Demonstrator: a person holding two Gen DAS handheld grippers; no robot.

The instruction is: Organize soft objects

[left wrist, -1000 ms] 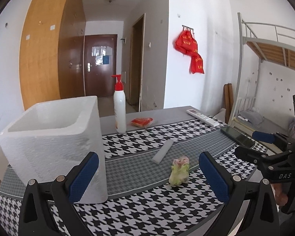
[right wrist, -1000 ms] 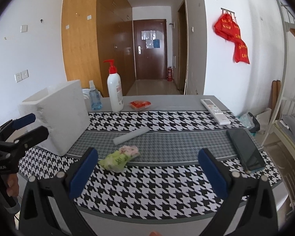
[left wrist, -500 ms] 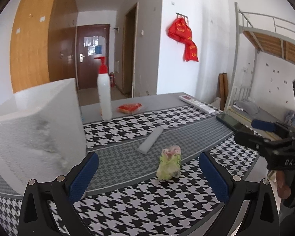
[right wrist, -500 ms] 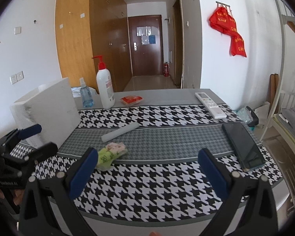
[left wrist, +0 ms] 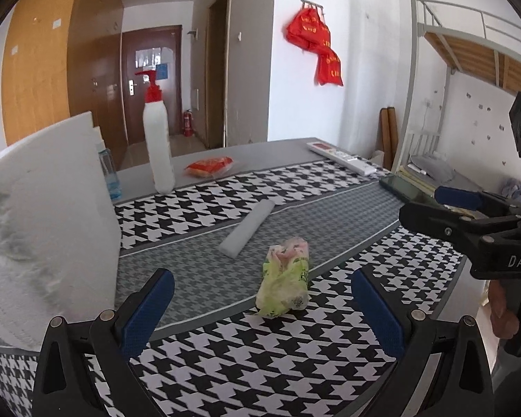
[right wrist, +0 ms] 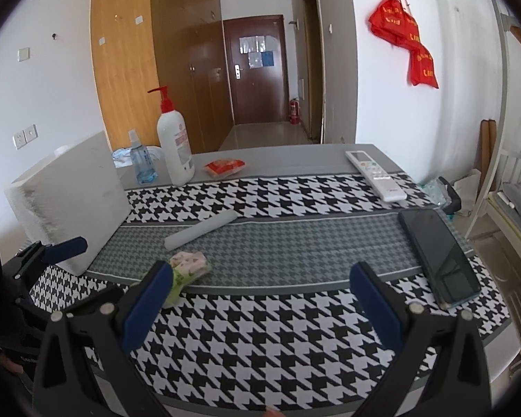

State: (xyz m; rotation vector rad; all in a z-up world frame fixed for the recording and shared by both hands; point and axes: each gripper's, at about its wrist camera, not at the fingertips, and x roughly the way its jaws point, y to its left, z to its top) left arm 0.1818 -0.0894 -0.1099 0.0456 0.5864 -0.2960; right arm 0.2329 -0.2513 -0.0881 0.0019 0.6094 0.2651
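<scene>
A crumpled green and pink soft packet (left wrist: 286, 277) (right wrist: 187, 267) lies on the houndstooth tablecloth (left wrist: 260, 344). My left gripper (left wrist: 260, 307) hangs open just short of the packet, which shows between its blue pads. A grey foam stick (left wrist: 247, 231) (right wrist: 200, 229) lies beyond the packet. The white foam box (left wrist: 41, 219) (right wrist: 73, 198) stands at the left. My right gripper (right wrist: 260, 304) is open above the cloth's near edge, holding nothing; its left finger covers part of the packet. It also shows from the side, right gripper (left wrist: 444, 208).
A white pump bottle (right wrist: 174, 146), a small blue spray bottle (right wrist: 141, 163) and an orange packet (right wrist: 225, 166) stand at the table's back. A remote (right wrist: 375, 174) and a dark phone (right wrist: 437, 260) lie at the right. A bunk bed (left wrist: 469, 80) is beyond.
My left gripper has swung right and closer to the green packet, with the foam box sliding to the left edge of its view. My right gripper has drifted slightly left and lower.
</scene>
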